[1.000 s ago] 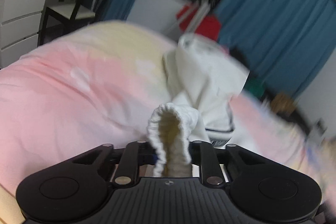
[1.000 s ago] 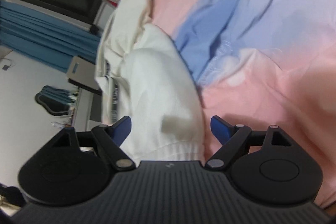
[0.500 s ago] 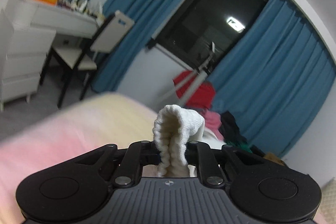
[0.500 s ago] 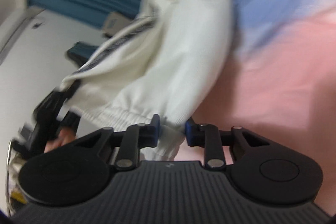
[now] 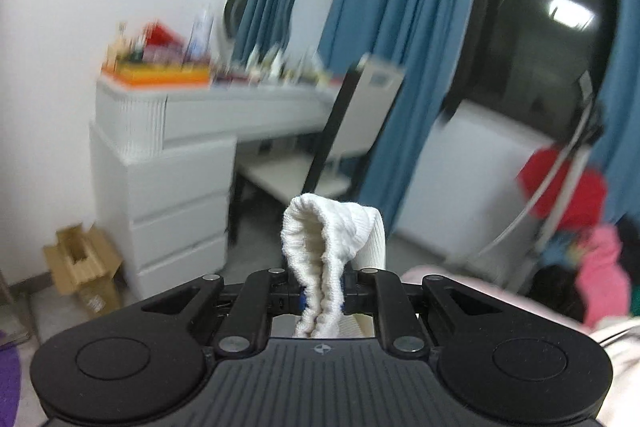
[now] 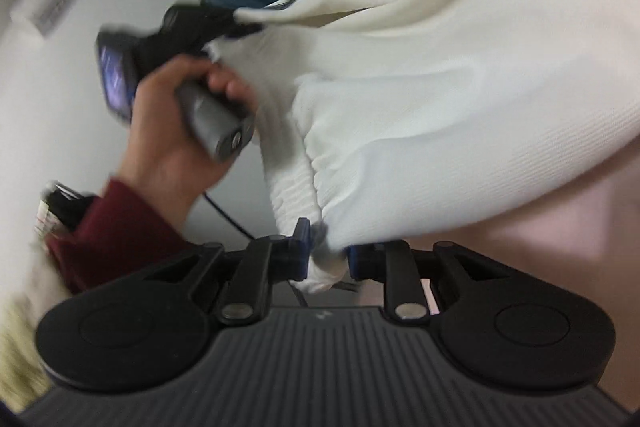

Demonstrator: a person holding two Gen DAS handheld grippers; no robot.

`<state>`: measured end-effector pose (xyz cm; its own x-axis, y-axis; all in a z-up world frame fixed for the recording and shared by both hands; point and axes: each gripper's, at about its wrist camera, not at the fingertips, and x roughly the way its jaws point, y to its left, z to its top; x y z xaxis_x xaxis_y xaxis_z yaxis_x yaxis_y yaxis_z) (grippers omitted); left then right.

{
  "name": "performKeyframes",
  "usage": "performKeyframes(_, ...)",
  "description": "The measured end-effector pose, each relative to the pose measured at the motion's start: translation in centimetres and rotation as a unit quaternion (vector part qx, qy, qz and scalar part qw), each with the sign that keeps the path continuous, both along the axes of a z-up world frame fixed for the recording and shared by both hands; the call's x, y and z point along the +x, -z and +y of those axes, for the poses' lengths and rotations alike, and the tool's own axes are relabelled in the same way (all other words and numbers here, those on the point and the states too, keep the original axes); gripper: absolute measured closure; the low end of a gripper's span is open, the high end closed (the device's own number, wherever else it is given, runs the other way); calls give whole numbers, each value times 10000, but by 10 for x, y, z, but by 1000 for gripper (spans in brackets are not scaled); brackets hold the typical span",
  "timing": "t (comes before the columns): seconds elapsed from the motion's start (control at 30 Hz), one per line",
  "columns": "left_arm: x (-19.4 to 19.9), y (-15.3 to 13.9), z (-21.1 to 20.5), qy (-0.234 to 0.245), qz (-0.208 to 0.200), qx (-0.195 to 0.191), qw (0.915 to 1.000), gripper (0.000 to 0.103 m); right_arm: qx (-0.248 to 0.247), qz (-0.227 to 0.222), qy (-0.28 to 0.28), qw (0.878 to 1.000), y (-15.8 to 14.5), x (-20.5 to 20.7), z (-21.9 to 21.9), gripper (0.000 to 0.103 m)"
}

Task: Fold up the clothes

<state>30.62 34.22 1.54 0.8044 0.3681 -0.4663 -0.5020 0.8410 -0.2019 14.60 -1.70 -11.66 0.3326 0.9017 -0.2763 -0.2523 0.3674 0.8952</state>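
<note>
A white garment with a dark-striped trim hangs stretched between my two grippers, lifted off the bed. My left gripper is shut on its ribbed white cuff, which stands up in a loop above the fingers. My right gripper pinches another ribbed hem of the same garment, its jaws still closing on the cloth. In the right wrist view a person's hand in a dark red sleeve grips the other gripper's grey handle.
A white dresser with a cluttered top, a chair and a cardboard box stand ahead of the left gripper. Blue curtains frame a dark window. Pink bedding lies below the garment.
The right gripper went from open around the garment to shut on its hem. Both grippers swung and lifted the garment off the bed; the left view turned from bed to dresser.
</note>
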Motion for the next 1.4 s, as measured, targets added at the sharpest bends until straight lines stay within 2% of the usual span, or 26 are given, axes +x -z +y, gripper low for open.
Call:
performKeyframes(0.13,12,48,12,-38,363,-206,9991,85,-410,39,-131,9991,15,12,7,79)
performKeyframes(0.2,8,59,15,72,478,-271,9985,71,-577,-65,-209,9981,11,11,8,76)
performKeyframes(0.23,3,59,12,99,518,-254,9983,65,-666,-144,-235,9974,7,10,7,70)
performKeyframes(0.27,-2,57,8,115,551,-222,9982,53,-767,-227,-242,9965,3,9,6,59)
performKeyframes(0.3,-7,55,4,130,585,-189,9980,36,-856,-325,-227,9955,-2,6,5,51)
performKeyframes(0.33,-12,54,1,146,619,-157,9979,26,-914,-434,-215,9946,-7,1,2,32)
performKeyframes(0.37,-21,51,-3,209,581,-157,9980,11,-970,-541,-202,9936,-13,-2,-2,19)
performKeyframes(0.4,-30,47,-6,289,520,-169,9981,5,-1021,-646,-189,9925,-18,-4,-5,18)
performKeyframes(0.53,-75,29,-43,583,381,-42,9976,2,-1345,-1077,-67,9850,-55,-25,-36,18)
performKeyframes(0.67,-125,0,-116,1012,223,124,9945,2,-1724,-1648,264,9708,-98,-60,-84,19)
performKeyframes(0.83,-213,-35,-214,1679,-319,290,9849,1,-2332,-2379,1015,9374,-146,-101,-163,19)
performKeyframes(1.0,-283,-48,-297,2339,-631,500,9689,0,-2837,-2784,1802,8997,-162,-114,-240,19)
performKeyframes(1.1,-309,-35,-330,2518,-781,329,9641,0,-3092,-2804,2234,8808,-160,-118,-277,19)
performKeyframes(1.17,-319,-16,-344,2649,-880,214,9600,0,-3106,-2795,2464,8745,-149,-114,-283,19)
performKeyframes(1.23,-324,2,-357,2695,-777,81,9598,0,-3099,-2803,2617,8700,-139,-113,-285,19)
performKeyframes(1.33,-313,22,-376,2988,-434,199,9531,0,-3276,-2742,2677,8636,-130,-110,-281,19)
performKeyframes(1.4,-304,32,-391,3125,-256,584,9478,1,-3339,-2689,2694,8623,-132,-110,-283,19)
